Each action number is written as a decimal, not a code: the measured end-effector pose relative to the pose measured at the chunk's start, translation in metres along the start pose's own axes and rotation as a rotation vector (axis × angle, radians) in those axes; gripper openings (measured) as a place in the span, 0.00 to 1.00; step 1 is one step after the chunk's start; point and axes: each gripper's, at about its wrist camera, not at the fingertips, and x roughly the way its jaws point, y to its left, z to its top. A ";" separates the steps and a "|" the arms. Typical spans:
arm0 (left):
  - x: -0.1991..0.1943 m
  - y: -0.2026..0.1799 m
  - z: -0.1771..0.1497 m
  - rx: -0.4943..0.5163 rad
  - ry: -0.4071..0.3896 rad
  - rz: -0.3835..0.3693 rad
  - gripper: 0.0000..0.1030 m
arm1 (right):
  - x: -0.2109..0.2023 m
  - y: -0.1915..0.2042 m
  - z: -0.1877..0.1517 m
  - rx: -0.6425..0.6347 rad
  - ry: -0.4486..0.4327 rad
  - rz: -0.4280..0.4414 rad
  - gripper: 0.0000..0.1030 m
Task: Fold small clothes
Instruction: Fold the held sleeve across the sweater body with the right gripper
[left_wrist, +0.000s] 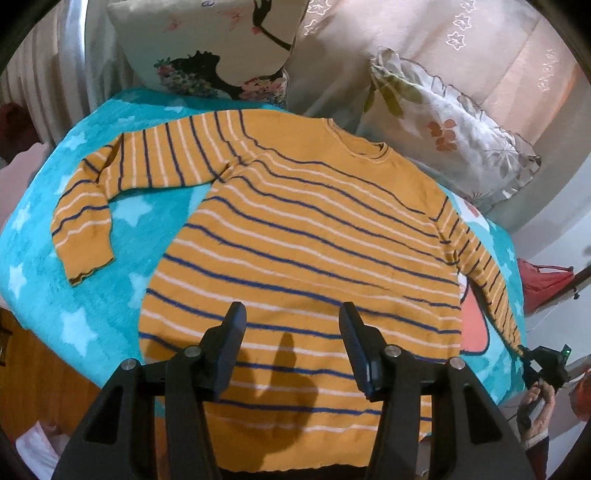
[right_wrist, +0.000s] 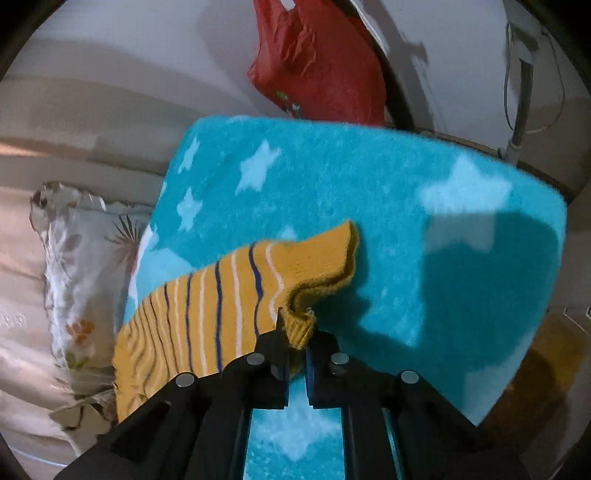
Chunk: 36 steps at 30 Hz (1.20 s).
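Under the open left tongs lies the sweater, its cuff pinched in the right tongs.

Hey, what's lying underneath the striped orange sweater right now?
The sweater lies flat on a teal star-patterned blanket. A pink and white picture on the blanket peeks out at the sweater's edge; the rest is covered, so it can't be identified.

You are working over a turquoise star-patterned blanket that is covering a bed, with two floral pillows leaning against a pinkish padded headboard. A red bag is hanging by the pale wall, and wooden flooring is showing beside the bed.
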 end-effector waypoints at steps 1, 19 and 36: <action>-0.001 -0.002 0.001 0.003 -0.004 0.004 0.50 | -0.005 0.001 0.005 0.000 -0.018 0.001 0.06; 0.005 0.056 0.030 -0.042 -0.007 -0.012 0.50 | 0.009 0.228 -0.064 -0.382 0.005 0.194 0.06; -0.004 0.187 0.037 -0.165 0.004 0.048 0.53 | 0.162 0.450 -0.340 -0.730 0.461 0.332 0.06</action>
